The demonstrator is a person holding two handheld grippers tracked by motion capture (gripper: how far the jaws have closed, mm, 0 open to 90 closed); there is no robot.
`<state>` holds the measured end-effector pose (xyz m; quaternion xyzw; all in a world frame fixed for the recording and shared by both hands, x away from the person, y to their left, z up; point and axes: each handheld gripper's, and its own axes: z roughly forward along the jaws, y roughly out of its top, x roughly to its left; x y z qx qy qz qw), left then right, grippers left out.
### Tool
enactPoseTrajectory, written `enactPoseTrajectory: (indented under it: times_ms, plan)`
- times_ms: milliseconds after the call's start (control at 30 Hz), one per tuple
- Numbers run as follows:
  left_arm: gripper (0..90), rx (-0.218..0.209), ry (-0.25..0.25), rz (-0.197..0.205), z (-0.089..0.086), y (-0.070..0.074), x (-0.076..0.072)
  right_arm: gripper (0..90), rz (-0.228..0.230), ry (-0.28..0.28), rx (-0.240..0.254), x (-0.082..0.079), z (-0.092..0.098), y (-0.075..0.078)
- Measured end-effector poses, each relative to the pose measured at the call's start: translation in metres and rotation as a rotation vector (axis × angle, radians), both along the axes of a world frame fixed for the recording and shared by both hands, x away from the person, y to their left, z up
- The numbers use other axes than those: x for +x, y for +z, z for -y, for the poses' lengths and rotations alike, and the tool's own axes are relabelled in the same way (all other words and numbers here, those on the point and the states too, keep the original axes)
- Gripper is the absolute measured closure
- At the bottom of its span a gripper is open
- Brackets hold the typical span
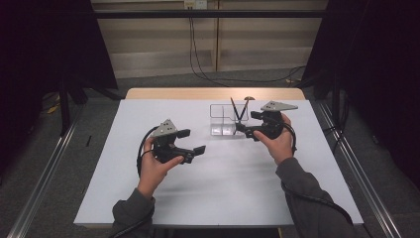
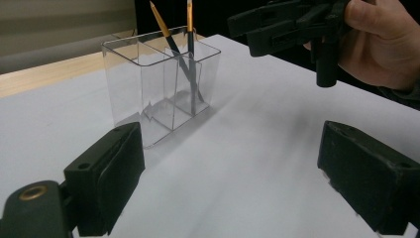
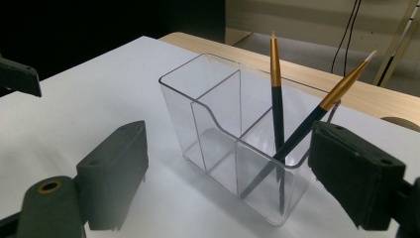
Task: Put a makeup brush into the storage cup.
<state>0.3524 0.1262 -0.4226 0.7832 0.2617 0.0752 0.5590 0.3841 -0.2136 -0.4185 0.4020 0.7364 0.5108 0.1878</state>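
Note:
A clear plastic holder [image 1: 222, 119] with several compartments stands on the white table [image 1: 148, 198], toward the back. Two dark pens with gold upper ends [image 1: 237, 111] lean in its right end compartment, one nearly upright [image 3: 276, 99], the other tilted [image 3: 322, 109]. My right gripper [image 1: 246, 123] is right next to that end of the holder, open, with the holder's near end seen between its jaws [image 3: 228, 173]. The tilted pen passes close by its right jaw; whether they touch I cannot tell. My left gripper [image 1: 194, 141] hovers left of the holder, open and holding nothing [image 2: 230, 173].
A pale wooden strip [image 1: 213, 93] borders the table's far side, with cables [image 1: 198, 59] on the floor behind it. Metal rails [image 1: 356, 163] run along both sides of the table. The holder's left compartments [image 2: 138, 84] hold nothing.

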Motion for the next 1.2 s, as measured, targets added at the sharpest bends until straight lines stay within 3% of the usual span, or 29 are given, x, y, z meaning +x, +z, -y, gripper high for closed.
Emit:
enactPoseTrajectory:
  times_ms: [1200]
  plan:
    - [10.6, -0.002, -0.001, -0.005, 0.001, -0.001, 0.0, 13.5, -0.033, 0.058, -0.014, -0.021, 0.008, -0.008]
